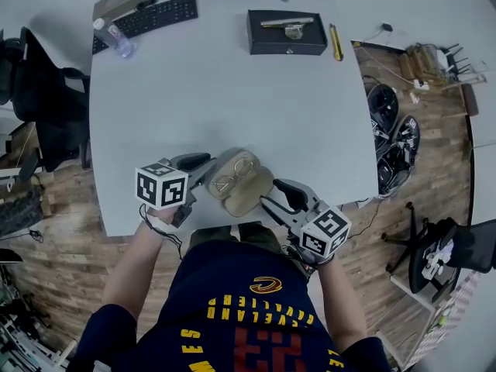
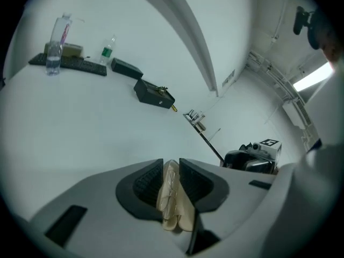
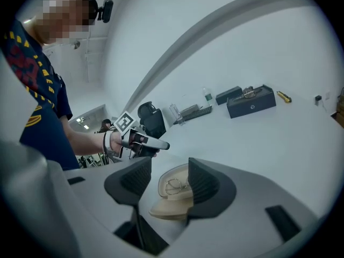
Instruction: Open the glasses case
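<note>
A beige glasses case point(image 1: 236, 180) is lifted just above the white table's point(image 1: 232, 99) near edge, its lid swung open. Thin-rimmed glasses point(image 1: 229, 181) lie inside. My left gripper point(image 1: 203, 170) grips the case from the left; in the left gripper view the case point(image 2: 172, 200) stands edge-on with both pads pressed on it, and that gripper point(image 2: 171, 179) is shut on it. My right gripper point(image 1: 273, 197) comes in from the right. In the right gripper view the open case point(image 3: 171, 206) and glasses point(image 3: 174, 186) sit between the jaws of that gripper point(image 3: 169, 183), against the right pad with a gap at the left pad.
A black box point(image 1: 287, 31) with a metal item on top stands at the back of the table, a yellow cutter point(image 1: 335, 41) beside it. A keyboard point(image 1: 147, 15) and a water bottle point(image 1: 115, 39) are at the back left. A black chair point(image 1: 39, 99) stands left of the table.
</note>
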Demonstrator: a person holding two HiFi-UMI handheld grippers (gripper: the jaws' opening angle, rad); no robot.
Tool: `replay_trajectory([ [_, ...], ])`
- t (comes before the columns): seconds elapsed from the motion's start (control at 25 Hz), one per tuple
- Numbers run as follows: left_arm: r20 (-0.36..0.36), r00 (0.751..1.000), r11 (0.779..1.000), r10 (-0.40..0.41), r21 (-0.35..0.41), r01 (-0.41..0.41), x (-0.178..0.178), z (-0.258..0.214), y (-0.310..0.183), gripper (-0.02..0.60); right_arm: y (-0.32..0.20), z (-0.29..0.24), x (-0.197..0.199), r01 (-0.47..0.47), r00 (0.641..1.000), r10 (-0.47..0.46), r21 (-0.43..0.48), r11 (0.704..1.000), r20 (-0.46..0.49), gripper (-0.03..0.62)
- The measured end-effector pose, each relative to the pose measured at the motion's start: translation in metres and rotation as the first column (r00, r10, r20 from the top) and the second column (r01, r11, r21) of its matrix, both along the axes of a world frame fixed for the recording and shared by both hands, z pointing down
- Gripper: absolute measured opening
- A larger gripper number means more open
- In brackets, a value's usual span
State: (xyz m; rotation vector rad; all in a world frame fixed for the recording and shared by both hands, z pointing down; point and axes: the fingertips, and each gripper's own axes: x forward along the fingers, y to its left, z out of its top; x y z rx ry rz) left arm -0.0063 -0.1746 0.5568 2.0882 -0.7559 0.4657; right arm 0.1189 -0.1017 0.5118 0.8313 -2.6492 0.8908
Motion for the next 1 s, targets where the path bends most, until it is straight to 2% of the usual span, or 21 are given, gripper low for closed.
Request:
replay_trajectory([
  [0.12, 0.022, 1.0, 0.995, -0.005, 0.098, 0.002, 0.009, -0.027, 0.002, 0.101, -0.003, -0.014, 0.004, -0.027, 1.0, 0.027, 0.017, 0.999, 0.002, 0.162],
  [0.24, 0.002, 1.0, 0.984, 0.02, 0.175, -0.02, 0.025, -0.056, 0.008, 0.089, -0.008, -0.025, 0.011, -0.067, 0.998, 0.067, 0.037, 0.997, -0.012, 0.089],
  [0.44, -0.032, 0.996, 0.959, 0.079, 0.274, -0.068, 0.054, -0.097, 0.021, 0.05, -0.018, -0.05, 0.022, -0.154, 0.988, 0.153, 0.041, 0.987, 0.03, 0.023],
  [0.6, -0.073, 0.992, 0.951, 0.099, 0.301, -0.072, 0.071, -0.119, 0.029, 0.015, -0.022, -0.075, 0.027, -0.198, 0.98, 0.193, 0.083, 0.977, 0.057, 0.017],
  [0.8, -0.087, 0.988, 0.93, 0.126, 0.357, -0.087, 0.083, -0.145, 0.033, 0.012, -0.023, -0.109, 0.023, -0.206, 0.977, 0.195, 0.153, 0.967, 0.085, 0.017],
  [0.88, -0.084, 0.985, 0.913, 0.151, 0.394, -0.106, 0.09, -0.156, 0.036, 0.012, -0.024, -0.121, 0.021, -0.207, 0.977, 0.194, 0.182, 0.961, 0.089, 0.017],
  [1.0, -0.083, 0.979, 0.871, 0.187, 0.475, -0.126, 0.1, -0.176, 0.04, 0.012, -0.028, -0.137, 0.022, -0.237, 0.971, 0.222, 0.227, 0.945, 0.089, 0.017],
])
